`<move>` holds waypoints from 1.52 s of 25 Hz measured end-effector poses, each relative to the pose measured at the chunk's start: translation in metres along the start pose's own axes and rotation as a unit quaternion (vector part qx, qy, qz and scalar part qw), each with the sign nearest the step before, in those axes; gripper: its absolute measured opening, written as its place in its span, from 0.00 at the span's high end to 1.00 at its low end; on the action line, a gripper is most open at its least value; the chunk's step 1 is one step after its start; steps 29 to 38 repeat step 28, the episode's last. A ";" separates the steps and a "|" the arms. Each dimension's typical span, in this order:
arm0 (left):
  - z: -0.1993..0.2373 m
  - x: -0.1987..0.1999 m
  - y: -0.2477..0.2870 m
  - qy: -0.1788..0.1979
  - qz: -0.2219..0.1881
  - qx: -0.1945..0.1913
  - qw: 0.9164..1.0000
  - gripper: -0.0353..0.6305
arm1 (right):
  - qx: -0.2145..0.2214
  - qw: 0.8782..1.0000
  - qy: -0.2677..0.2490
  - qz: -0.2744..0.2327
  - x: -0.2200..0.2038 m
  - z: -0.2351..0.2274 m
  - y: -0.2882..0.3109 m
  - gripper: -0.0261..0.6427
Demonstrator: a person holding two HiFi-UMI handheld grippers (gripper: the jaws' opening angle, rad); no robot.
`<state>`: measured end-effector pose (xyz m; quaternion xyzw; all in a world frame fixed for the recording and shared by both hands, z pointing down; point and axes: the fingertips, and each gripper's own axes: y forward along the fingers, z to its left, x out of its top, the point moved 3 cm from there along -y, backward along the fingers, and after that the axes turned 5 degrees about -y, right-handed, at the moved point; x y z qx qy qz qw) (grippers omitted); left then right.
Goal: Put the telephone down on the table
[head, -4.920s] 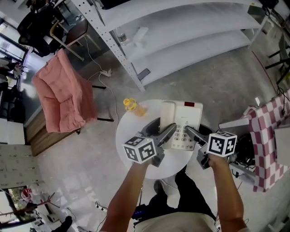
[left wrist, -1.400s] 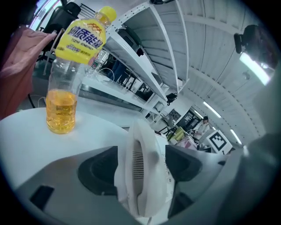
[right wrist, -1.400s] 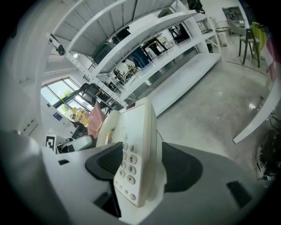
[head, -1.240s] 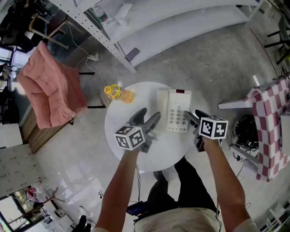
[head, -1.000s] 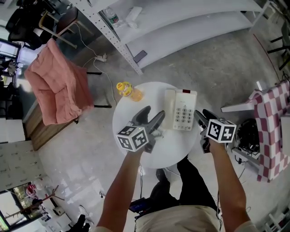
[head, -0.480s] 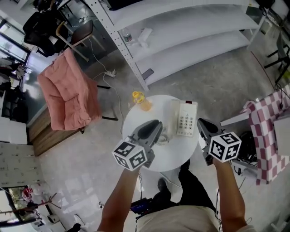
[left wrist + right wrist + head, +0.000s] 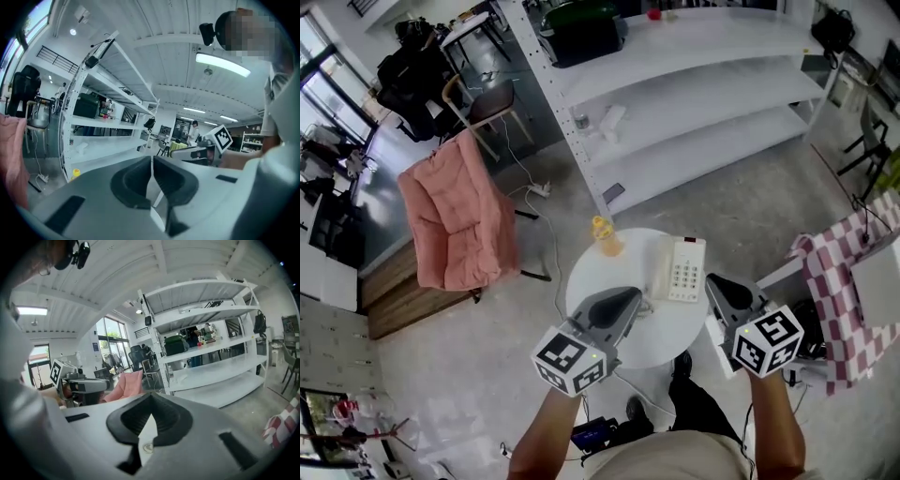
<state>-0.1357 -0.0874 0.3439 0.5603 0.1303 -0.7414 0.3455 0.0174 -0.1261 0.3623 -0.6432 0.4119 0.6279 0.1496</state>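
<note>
On the table (image 7: 598, 283) — telephone (image 7: 683, 269) untouched, between left claw (image 7: 633, 297) and right claw (image 7: 712, 281) | both pressed together — empty

Grey left gripper (image 7: 624, 301) and right gripper (image 7: 718, 284) bore black-and-white marker cubes (image 7: 570, 361), black-lined jaws, wearer had beige top (image 7: 675, 463), dark trousers (image 7: 699, 409).

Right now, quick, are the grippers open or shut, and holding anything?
Left gripper: shut, jaws just closed, holding nothing.
Right gripper: shut, holding nothing.
</note>
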 end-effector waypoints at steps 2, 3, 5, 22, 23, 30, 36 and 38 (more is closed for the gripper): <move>-0.015 0.008 -0.013 0.015 -0.004 -0.002 1.000 0.92 | -0.004 1.000 -0.019 -0.005 0.013 0.012 -0.014 0.98; -0.022 0.012 -0.019 0.020 -0.008 -0.004 1.000 0.92 | -0.008 1.000 -0.028 -0.006 0.017 0.017 -0.022 0.98; -0.036 0.020 -0.033 0.028 -0.017 -0.008 0.999 0.92 | -0.015 0.999 -0.045 -0.009 0.027 0.028 -0.036 0.98; -0.096 0.055 -0.130 0.069 -0.054 0.002 0.996 0.92 | -0.024 0.994 -0.104 -0.035 0.067 0.098 -0.123 0.98; -0.097 0.055 -0.132 0.069 -0.054 0.002 0.996 0.92 | -0.024 0.994 -0.105 -0.035 0.067 0.100 -0.126 0.98; -0.102 0.054 -0.145 0.069 -0.055 0.004 0.996 0.92 | -0.026 0.994 -0.106 -0.030 0.066 0.111 -0.134 0.98; -0.102 0.054 -0.145 0.069 -0.055 0.004 0.996 0.92 | -0.026 0.994 -0.106 -0.030 0.066 0.111 -0.134 0.98; -0.102 0.054 -0.145 0.069 -0.055 0.004 0.996 0.92 | -0.026 0.994 -0.106 -0.030 0.066 0.111 -0.134 0.98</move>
